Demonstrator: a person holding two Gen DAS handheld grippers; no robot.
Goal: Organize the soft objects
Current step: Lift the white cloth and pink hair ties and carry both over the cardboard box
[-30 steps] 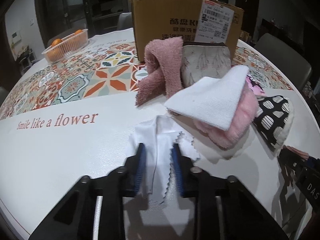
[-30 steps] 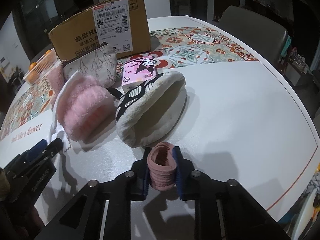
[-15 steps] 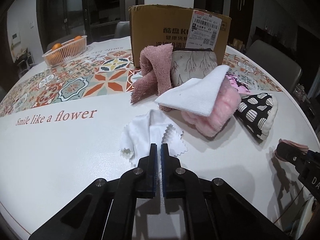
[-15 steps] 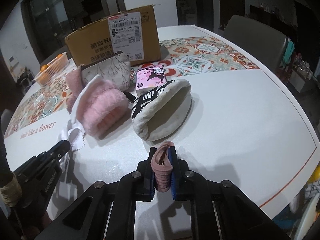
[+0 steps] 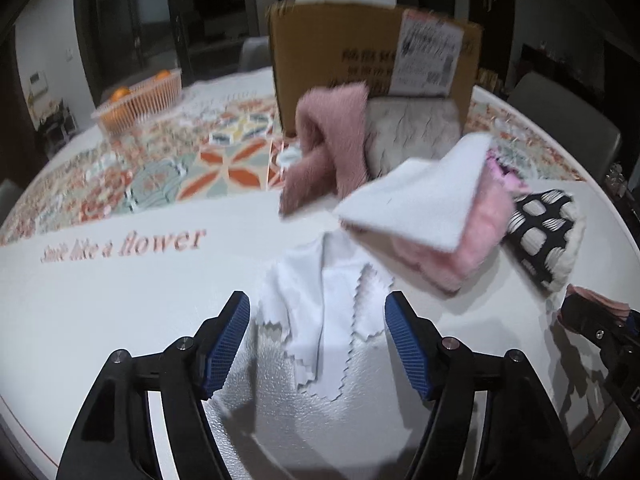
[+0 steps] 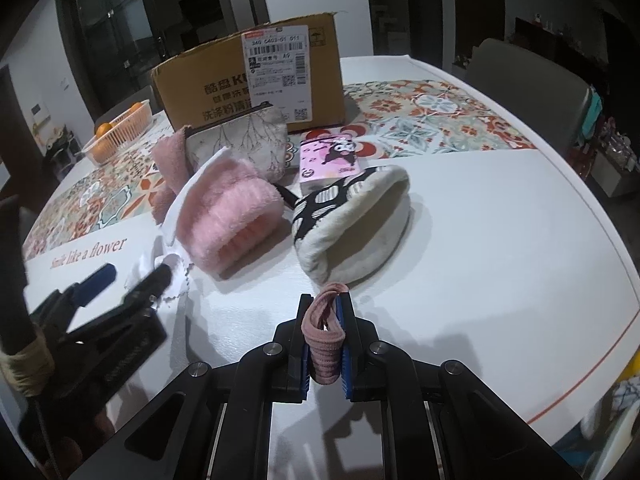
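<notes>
My left gripper is open wide, its jaws either side of a thin white zigzag-edged cloth lying on the table. Behind it lies a folded white and pink fluffy towel, a dusty-pink towel, a grey floral pouch and a black-and-white patterned mitt. My right gripper is shut on a pink ribbed sock, held above the table in front of the mitt. The left gripper shows in the right wrist view.
A cardboard box stands at the back of the round table. A pink tissue pack lies beside the pouch. A basket of oranges sits far left. Chairs stand around the table edge.
My left gripper opened from shut and moved forward over the white cloth. My right gripper stays shut on the pink sock and has lifted it a little.
</notes>
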